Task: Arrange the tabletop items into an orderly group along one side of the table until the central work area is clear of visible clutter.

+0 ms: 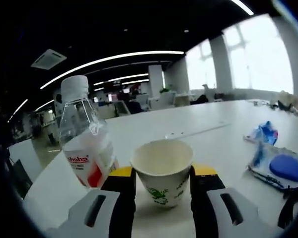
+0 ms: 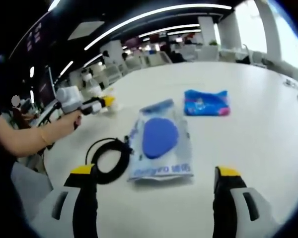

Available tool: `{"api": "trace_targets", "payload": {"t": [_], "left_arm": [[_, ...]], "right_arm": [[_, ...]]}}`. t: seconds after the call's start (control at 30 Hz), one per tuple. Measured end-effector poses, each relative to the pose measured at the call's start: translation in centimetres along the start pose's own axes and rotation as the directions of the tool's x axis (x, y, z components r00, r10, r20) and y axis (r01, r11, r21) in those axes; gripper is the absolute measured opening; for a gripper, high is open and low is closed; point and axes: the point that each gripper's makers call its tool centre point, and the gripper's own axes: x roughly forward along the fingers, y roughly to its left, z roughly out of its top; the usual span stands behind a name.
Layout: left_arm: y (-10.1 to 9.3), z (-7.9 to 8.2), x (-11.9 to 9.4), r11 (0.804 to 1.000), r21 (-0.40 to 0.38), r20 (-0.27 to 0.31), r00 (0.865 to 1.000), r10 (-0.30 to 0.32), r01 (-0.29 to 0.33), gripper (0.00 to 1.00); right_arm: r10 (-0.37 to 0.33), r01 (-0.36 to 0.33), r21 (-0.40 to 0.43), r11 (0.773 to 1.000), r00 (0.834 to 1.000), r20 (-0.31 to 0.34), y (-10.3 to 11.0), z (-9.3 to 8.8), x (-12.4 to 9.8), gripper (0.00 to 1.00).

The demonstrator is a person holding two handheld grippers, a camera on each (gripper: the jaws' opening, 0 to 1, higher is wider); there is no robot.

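Note:
A white paper cup (image 1: 163, 171) with green print stands between the yellow-tipped jaws of my left gripper (image 1: 163, 179), which press on its two sides. Just left of it stands a clear water bottle (image 1: 84, 144) with a white cap and a red label. In the right gripper view a hand (image 2: 64, 124) holds the left gripper (image 2: 103, 103) at the table's far left. My right gripper (image 2: 156, 173) stands wide open above the table. Ahead of it lies a clear bag with a blue pad (image 2: 159, 141).
A blue snack packet (image 2: 206, 103) lies beyond the bag, and a coiled black cable (image 2: 108, 158) lies to the bag's left. The white table (image 2: 258, 148) stretches far to the right. In the left gripper view the bag (image 1: 286, 167) and packet (image 1: 263, 134) lie at the right.

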Motion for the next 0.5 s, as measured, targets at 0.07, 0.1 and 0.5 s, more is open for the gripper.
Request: {"api": "trace_targets", "payload": {"t": [0.07,0.1,0.5], "left_arm": [[0.0,-0.2,0.0,1.000,-0.003,-0.011,1.000,-0.001,0.001,0.41],[0.0,-0.6,0.1,1.000,-0.024,-0.033,0.999,0.000,-0.001,0.40],[-0.6,-3.5,-0.9,0.997,-0.082,-0.147,0.989,-0.007,-0.005,0.36]], "right_arm": [[0.001,-0.001,0.000,1.000,1.000,-0.002,0.0,-0.1,0.0,0.96],[0.002,-0.002,0.000,1.000,1.000,-0.004,0.0,-0.1,0.1,0.96],[0.016,-0.017,-0.030,0.999,1.000,-0.024,0.9,-0.4,0.5,0.95]]}}
